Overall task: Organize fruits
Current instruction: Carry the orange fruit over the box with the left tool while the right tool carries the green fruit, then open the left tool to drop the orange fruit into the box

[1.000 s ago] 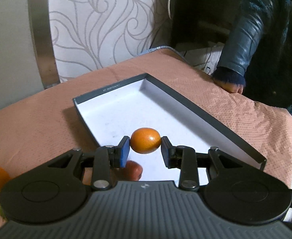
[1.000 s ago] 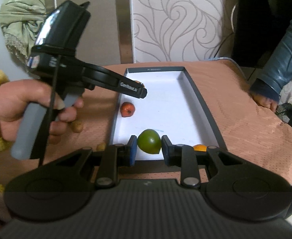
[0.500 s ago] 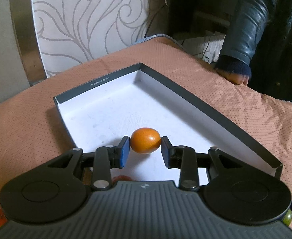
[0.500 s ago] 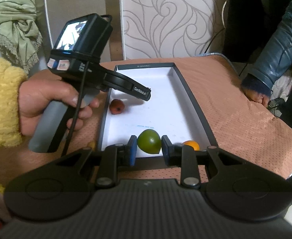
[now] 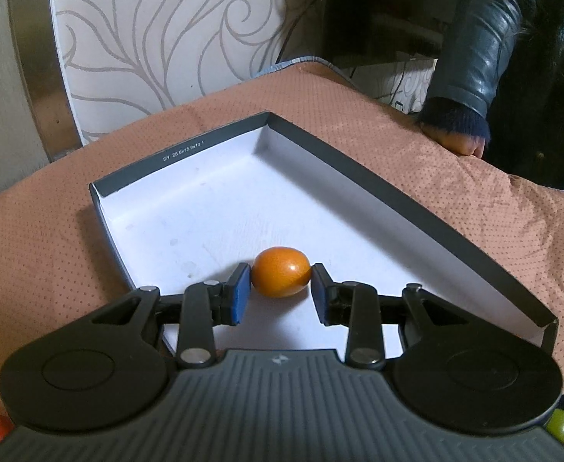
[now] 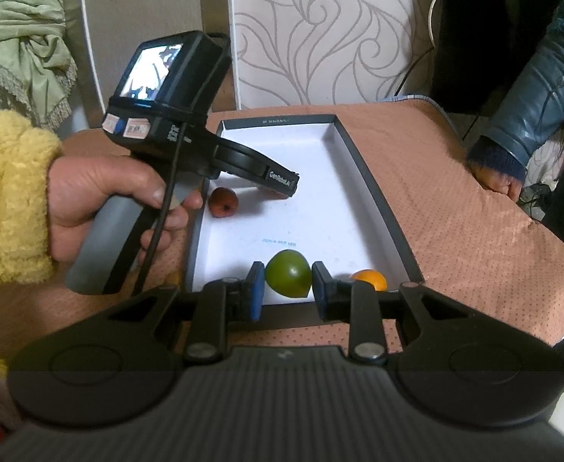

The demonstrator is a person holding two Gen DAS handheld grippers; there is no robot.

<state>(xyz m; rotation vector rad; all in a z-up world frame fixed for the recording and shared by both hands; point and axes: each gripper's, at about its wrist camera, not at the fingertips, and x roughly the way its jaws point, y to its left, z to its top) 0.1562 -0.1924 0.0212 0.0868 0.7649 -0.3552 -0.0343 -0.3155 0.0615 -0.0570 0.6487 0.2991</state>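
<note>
Left tool (image 5: 280,285) pinching the orange fruit (image 5: 280,272) across its long axis, pitched down over the white floor of the box (image 5: 378,188); fruit sits low, close to or on the floor, can't tell which. Looks like a put-down, release not done yet. Right tool (image 6: 285,283) pressed tight on the green fruit (image 6: 288,274), parked over the near end of the box, probably waiting its turn so the two don't collide. Already in the box: a red fruit (image 6: 223,202) by the left wall and another orange one (image 6: 370,279) at the near right corner. More fruits remain out on the desk (image 5: 31,250), at the left view's bottom edge. A second person's hand (image 6: 493,181) rests on the far desk edge, clear of the work.
</note>
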